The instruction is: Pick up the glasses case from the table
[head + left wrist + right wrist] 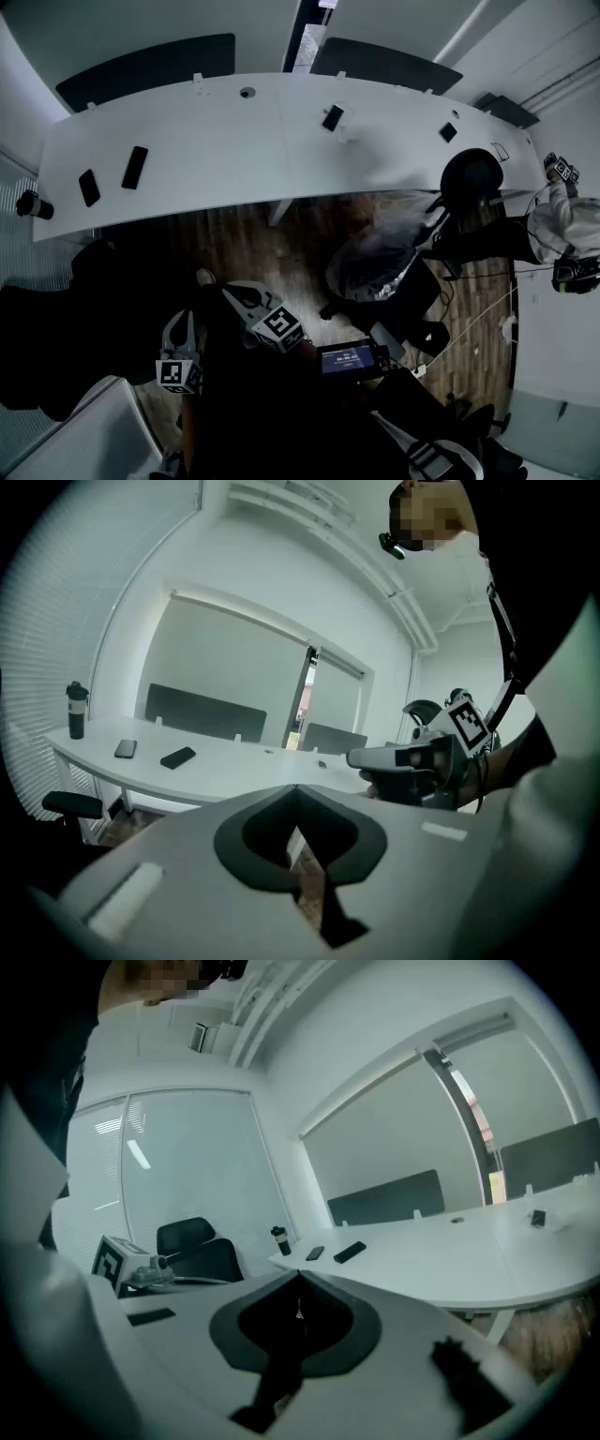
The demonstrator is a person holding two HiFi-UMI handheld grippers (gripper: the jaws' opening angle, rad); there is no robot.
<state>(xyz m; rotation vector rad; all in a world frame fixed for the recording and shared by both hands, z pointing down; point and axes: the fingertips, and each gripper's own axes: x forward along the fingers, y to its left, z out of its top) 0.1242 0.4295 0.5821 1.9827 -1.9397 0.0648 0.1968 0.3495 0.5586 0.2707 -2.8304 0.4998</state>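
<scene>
Task not begun. The left gripper (296, 789) and right gripper (298, 1277) each had fingers pressed together on nothing, well short of the table (234, 150). The glasses case (135, 167), judged to be the dark oblong, lay flat far beyond the fingertips, its long axis across the table's depth, slightly slanted. Approach, opening and grasp remained.

Head view | dark flat items (135, 167) on your table (234, 141): too small for you to identify | person (562, 220) at right: cropped by the frame edge | your own body (281, 422) below: black shadow, no detail readable
</scene>
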